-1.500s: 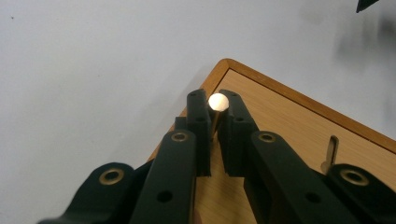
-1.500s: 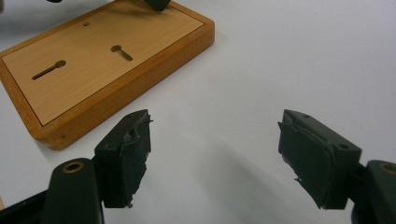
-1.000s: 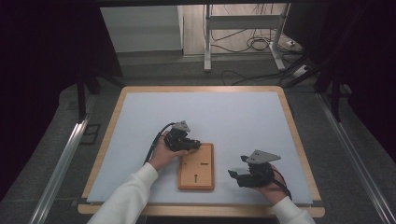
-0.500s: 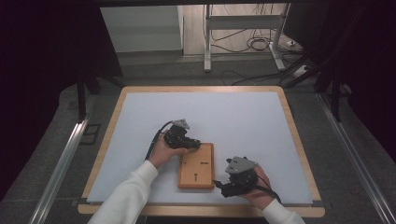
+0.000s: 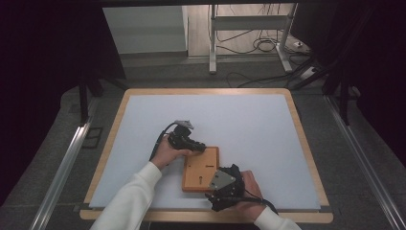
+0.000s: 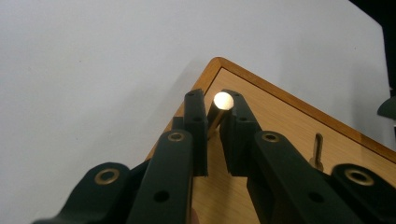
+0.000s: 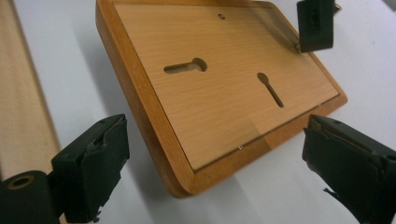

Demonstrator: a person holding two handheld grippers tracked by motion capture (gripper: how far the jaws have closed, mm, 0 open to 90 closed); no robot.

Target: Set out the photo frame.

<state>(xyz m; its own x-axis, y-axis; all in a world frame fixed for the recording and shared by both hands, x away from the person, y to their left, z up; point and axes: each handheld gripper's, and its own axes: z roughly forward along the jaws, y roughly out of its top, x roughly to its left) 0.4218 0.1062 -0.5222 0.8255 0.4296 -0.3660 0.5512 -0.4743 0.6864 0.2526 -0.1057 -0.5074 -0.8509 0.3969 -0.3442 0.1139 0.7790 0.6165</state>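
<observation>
Two claws work one flat rectangular wooden picture-frame back [image 5: 201,168] lying on the white tabletop [image 5: 249,124]. Left claw [image 6: 214,119] is clamped on a small brass swivel tab [image 6: 219,106] at the frame's far corner, probably to turn it. Right claw [image 7: 210,158], jaws just opened wide and empty, straddles the near corner, apparently to steady it.

A wide rectangular table [image 5: 306,143] with a pale wooden rim and a light grey-white top stands in the middle of a dim room. Beyond its far edge the grey floor [image 5: 191,76] brightens, and a white metal stand [image 5: 249,24] rises there with black cables [image 5: 261,45] coiled near its feet. A pale wall panel [image 5: 143,31] lies left of that stand. Grey metal rails [image 5: 62,163] run along both sides of the table, with black darkness beyond them.
</observation>
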